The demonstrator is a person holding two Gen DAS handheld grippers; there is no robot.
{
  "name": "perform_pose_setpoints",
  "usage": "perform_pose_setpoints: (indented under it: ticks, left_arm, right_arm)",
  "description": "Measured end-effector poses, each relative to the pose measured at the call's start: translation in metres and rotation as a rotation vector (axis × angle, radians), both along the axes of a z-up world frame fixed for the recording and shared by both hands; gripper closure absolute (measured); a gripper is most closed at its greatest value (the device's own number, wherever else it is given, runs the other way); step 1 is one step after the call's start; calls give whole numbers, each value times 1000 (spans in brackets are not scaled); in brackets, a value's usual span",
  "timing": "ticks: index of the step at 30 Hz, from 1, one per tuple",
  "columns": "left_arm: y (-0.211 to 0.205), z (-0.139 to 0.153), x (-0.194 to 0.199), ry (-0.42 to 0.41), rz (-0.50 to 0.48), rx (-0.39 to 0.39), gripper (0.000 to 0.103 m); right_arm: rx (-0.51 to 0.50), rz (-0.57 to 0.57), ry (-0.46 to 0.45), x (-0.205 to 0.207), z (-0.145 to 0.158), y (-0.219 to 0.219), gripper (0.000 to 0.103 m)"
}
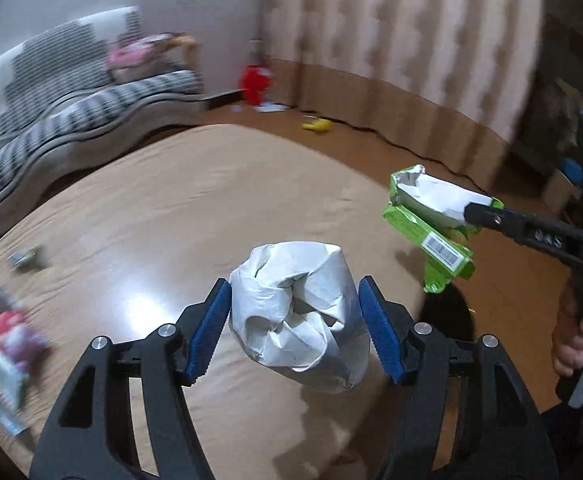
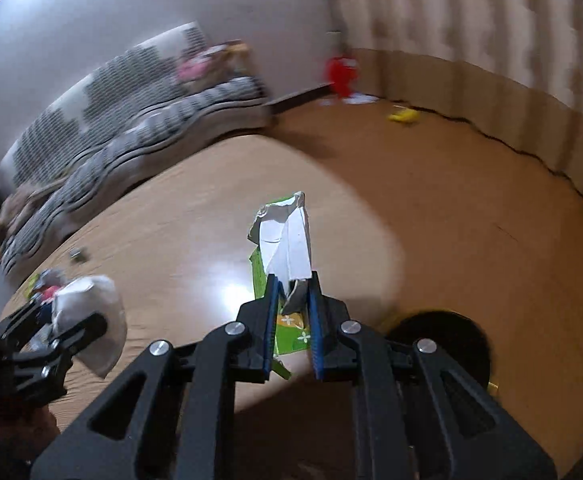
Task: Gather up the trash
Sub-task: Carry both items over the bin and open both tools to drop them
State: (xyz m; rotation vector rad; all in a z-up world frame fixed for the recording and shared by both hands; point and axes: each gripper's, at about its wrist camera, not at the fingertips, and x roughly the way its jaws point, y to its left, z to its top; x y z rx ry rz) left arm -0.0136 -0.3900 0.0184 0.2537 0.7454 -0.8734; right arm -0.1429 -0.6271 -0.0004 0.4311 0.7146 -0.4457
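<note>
My left gripper is shut on a crumpled white paper ball, its blue pads pressing both sides, above the round tan table. My right gripper is shut on a flattened green carton with a torn white inside, held over the same table. The left wrist view shows that green carton at the right, pinched by the right gripper in a person's hand. In the right wrist view the paper ball and left gripper appear at the lower left.
More wrappers lie blurred at the table's left edge, with a small scrap beyond. A dark round bin sits below the table's right edge. A striped sofa, a red object, a yellow object and a curtain lie beyond.
</note>
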Motion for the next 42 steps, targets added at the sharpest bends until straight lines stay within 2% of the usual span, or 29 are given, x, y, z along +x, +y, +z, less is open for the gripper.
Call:
perform_pose_setpoints:
  ticks: [6,10,13,18,32,34,37,38,39,42]
  left_arm:
    - [-100,-15,-59,16,-200,-11,39]
    - [-142,-33,-88,20,-298,5,39]
    - [-162,-49,-99,25,-336,37,39]
    - [-183,-62,-97,39,-350,64,39]
    - [-187,-66,-93,65,-341,62,38]
    - [-187,-68,-95,67,-341,62,38]
    - [-187,-70,-95,69,-344,65,38]
    - [-188,-70,-95,69,-345,65,38]
    - [-189,-71,-96,69,-346,67,38]
    - [-193,-74,-96,75,-349,72,38]
  right_arm:
    - [40,-180,45,-74,-20,-69,88]
    - [87,-232,120,-98,-43,-94,88]
    - [136,-249,177,-102,-60,-106,88]
    - [170,-250,273,-96,-80,-102,88]
    - [172,-256,285,-83,-80,-99,85]
    - [173,-262,275,-84,-78,-101,80]
    - [172,-275,261,-86,-75,-101,66]
    - [170,-278,256,-87,-75,-101,53]
    - [164,-280,249,-88,-73,-100,49]
    - [165,-286,243,-90,-71,-101,48]
